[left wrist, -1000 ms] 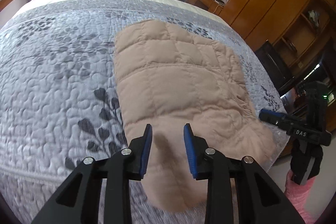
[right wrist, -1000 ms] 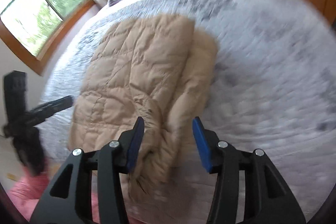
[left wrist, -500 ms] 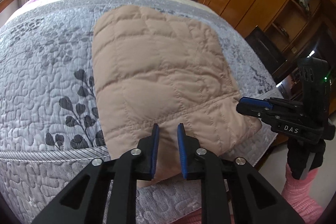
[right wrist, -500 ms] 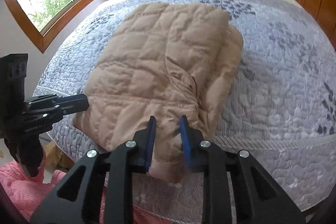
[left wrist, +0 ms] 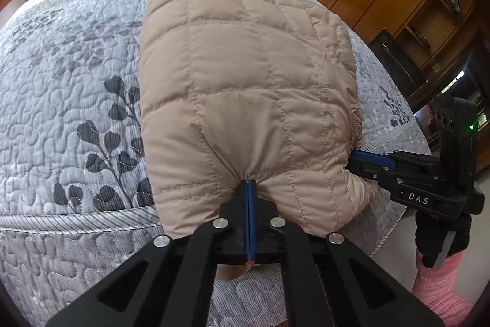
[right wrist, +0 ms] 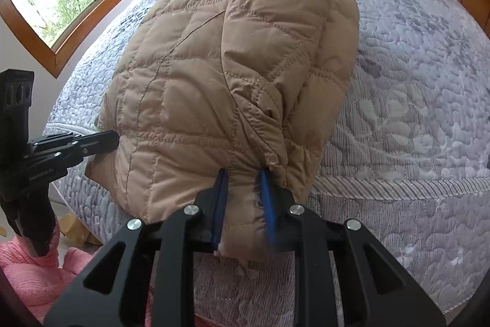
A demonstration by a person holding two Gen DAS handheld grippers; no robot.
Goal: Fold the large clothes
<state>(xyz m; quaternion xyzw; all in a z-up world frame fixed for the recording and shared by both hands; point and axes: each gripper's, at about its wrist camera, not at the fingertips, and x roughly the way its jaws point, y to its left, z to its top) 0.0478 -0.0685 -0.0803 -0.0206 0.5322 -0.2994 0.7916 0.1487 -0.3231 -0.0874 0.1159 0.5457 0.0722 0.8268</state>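
Beige quilted jacket (left wrist: 245, 75) on the bed (left wrist: 61, 88), near edge at the bed's foot, seemingly already folded narrow. Left gripper (left wrist: 248, 189) pinched flat on the hem (left wrist: 275, 183); right gripper (right wrist: 242, 186) clamped on a thicker bunch at the other corner, jaws held apart by padding. Both corners gripped at once, probably to carry the hem up over the body. Puffy, stitched in squares, slippery-looking shell; bedspread grey, stippled, leaf-printed.
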